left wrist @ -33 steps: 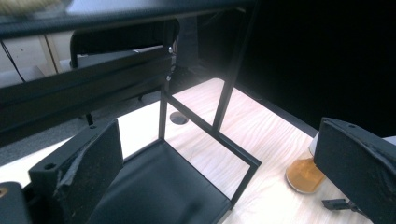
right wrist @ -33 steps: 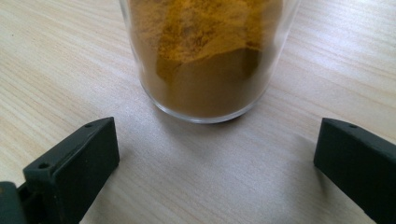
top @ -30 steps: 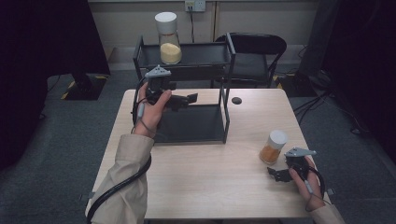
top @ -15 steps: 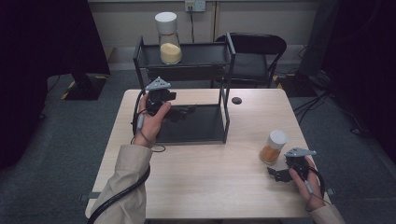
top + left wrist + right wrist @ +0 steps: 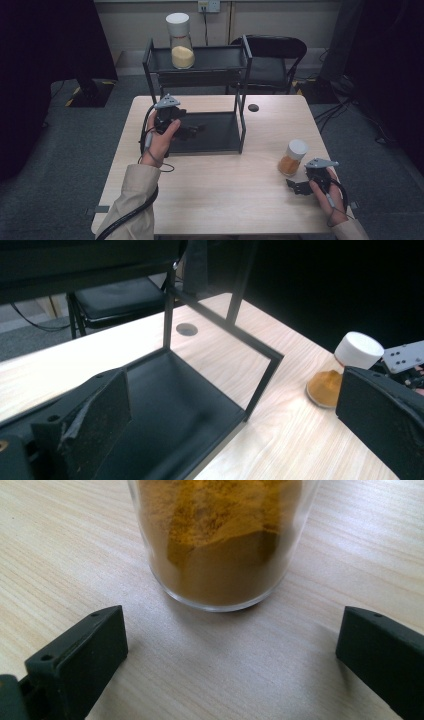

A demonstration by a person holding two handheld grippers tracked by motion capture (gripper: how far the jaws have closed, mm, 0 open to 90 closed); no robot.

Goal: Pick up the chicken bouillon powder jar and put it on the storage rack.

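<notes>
A small glass jar (image 5: 292,157) of orange powder with a white lid stands on the table's right side. My right gripper (image 5: 300,186) rests open on the table just in front of it; in the right gripper view the jar (image 5: 220,540) sits a little beyond the spread jaws of that gripper (image 5: 230,645), not between them. My left gripper (image 5: 192,131) hangs open and empty over the front left of the black rack's bottom shelf (image 5: 220,140). From the left gripper (image 5: 235,410), the shelf (image 5: 165,405) lies below and the jar (image 5: 345,372) far right.
The black two-level rack (image 5: 245,90) stands at the table's back middle. A tall white-lidded jar (image 5: 180,40) of yellow grains is on its top shelf. A black round cap (image 5: 253,107) sits in the tabletop (image 5: 225,200). A black chair (image 5: 275,55) stands behind.
My left gripper has dropped and drawn back toward the person, from mid-rack height to just over the bottom shelf. The right gripper and the orange jar have stayed put.
</notes>
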